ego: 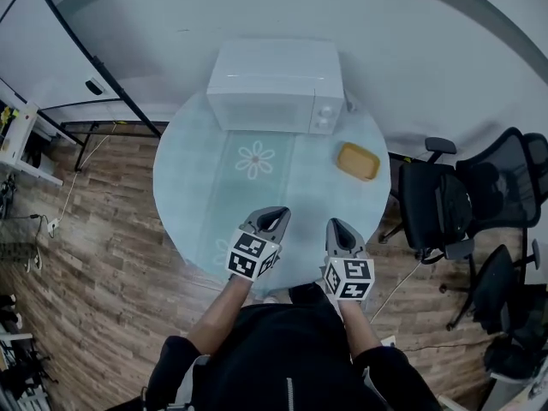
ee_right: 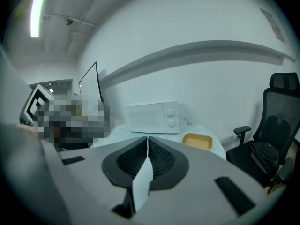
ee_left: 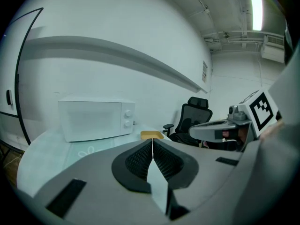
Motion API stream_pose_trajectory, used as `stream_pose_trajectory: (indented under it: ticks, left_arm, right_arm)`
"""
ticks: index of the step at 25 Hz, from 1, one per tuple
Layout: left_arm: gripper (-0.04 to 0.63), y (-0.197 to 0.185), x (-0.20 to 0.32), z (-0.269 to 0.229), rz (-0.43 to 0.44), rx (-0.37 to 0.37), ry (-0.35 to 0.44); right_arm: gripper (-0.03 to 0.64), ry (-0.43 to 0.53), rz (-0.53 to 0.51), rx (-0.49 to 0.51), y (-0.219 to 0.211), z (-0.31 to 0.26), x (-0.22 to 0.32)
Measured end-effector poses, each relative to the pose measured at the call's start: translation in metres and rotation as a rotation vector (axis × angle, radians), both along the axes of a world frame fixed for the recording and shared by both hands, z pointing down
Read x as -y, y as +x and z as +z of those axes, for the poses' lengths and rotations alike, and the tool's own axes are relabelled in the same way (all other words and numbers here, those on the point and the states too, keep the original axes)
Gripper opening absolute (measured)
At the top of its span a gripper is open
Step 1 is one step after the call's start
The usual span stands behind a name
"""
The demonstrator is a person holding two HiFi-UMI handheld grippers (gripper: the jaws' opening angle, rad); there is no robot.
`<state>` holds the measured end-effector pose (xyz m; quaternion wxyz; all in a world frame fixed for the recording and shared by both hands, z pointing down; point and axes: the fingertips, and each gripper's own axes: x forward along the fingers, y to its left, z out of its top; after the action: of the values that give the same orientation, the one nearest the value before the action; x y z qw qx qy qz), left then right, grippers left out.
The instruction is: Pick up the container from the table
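Observation:
A shallow yellow container [ego: 357, 161] lies on the round glass table [ego: 184, 187], at its right side beside the microwave. It also shows as the yellow container [ee_left: 151, 135] in the left gripper view and the yellow container [ee_right: 197, 141] in the right gripper view. My left gripper [ego: 272, 219] hovers over the table's near edge, shut and empty. My right gripper [ego: 337, 229] is beside it, also shut with nothing between its jaws. Both point toward the microwave, well short of the container.
A white microwave [ego: 274, 86] stands at the table's far side. Black office chairs [ego: 454, 204] crowd the right. A whiteboard on a stand [ego: 51, 50] is at the left, with shelving [ego: 17, 135] beyond it. The floor is wood.

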<state>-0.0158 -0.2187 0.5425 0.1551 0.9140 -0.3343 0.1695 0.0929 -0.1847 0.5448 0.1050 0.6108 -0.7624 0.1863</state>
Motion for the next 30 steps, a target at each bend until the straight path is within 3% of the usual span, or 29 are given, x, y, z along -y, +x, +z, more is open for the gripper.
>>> stream_pose_trajectory:
  ticks: [9,18,30]
  left_arm:
    - [0.017,0.025,0.058,-0.009,-0.051,0.004,0.006]
    - [0.017,0.042,0.083,-0.007,-0.09,0.014,-0.006]
    - [0.017,0.062,0.093,0.007,-0.102,0.036,-0.053]
  right_arm:
    - [0.025,-0.002,-0.054,-0.002,0.026,-0.001,0.065]
    - [0.026,-0.025,-0.096,-0.007,0.05,0.017,0.1]
    - [0.034,-0.06,-0.2,-0.123,0.082,0.057,0.142]
